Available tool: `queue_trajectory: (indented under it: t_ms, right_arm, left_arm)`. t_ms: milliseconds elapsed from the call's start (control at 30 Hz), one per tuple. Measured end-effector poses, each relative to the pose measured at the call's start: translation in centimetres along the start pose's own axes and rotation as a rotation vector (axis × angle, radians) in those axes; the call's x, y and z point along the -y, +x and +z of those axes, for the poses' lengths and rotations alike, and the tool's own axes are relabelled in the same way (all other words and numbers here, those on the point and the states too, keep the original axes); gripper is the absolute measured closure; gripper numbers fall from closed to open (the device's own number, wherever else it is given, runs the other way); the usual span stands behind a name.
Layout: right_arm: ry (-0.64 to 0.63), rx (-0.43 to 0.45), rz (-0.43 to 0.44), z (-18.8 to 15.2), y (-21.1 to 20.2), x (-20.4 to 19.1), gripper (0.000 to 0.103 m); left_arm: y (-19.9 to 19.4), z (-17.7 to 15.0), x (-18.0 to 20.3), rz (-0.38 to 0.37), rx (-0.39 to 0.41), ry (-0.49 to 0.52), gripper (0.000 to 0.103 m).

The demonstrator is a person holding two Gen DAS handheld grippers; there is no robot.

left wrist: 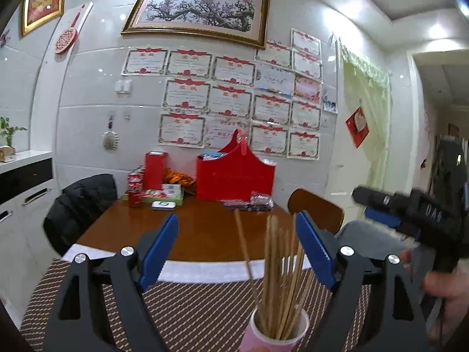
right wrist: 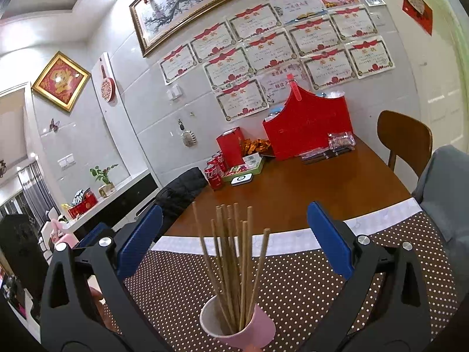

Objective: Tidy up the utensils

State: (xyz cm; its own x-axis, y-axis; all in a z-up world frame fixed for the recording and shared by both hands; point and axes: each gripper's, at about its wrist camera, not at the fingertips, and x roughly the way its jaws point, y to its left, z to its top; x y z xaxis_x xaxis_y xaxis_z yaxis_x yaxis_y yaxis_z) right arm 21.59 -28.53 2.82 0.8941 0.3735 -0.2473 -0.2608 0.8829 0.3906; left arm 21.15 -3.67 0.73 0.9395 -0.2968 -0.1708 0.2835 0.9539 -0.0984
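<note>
A pink cup (right wrist: 239,327) stands on a brown mat with white dots (right wrist: 322,287). The cup is full of long wooden chopsticks (right wrist: 231,267) that stick up and fan out at the top. The mat lies at the near edge of a brown table (right wrist: 307,193).

The right gripper (right wrist: 234,234) is above the cup, and its 2 blue fingers (right wrist: 329,237) are wide apart, 1 on each side of the chopsticks. They do not touch the sticks.

The left gripper (left wrist: 237,249) is also by the cup, and its 2 blue fingers (left wrist: 313,249) are wide apart too. The chopsticks stand between them, closer to the right-hand finger. Whether that finger touches them, I cannot tell.

At the far side of the table are a big red box (right wrist: 307,126), some red cans (right wrist: 214,173) and a wooden chair (right wrist: 404,140). A dark coat (left wrist: 79,202) hangs on another chair.
</note>
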Motion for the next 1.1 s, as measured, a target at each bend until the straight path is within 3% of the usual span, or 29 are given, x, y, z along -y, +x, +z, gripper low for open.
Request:
queue_trajectory:
  t_ms: [233, 567, 767, 1100]
  right_arm:
    - [-0.06, 0.008, -0.041, -1.0, -3.8, -3.0, 0.006]
    - [-0.172, -0.044, -0.208, -5.0, -7.5, -6.6, 0.006]
    - [-0.234, -0.034, -0.293, -7.5, -8.2, -8.0, 0.006]
    - [-0.254, -0.013, -0.345, -9.7, -7.5, -8.6, 0.006]
  left_arm:
    - [-4.1, -0.5, 0.5, 0.06, -0.046, 0.06, 0.019]
    - [-7.9, -1.7, 1.3, 0.082, -0.102, 0.091, 0.018]
    - [-8.5, -2.6, 0.6, 0.095, -0.116, 0.061, 0.017]
    - [-9.2, -3.1, 0.2, 0.109, -0.101, 0.046, 0.013]
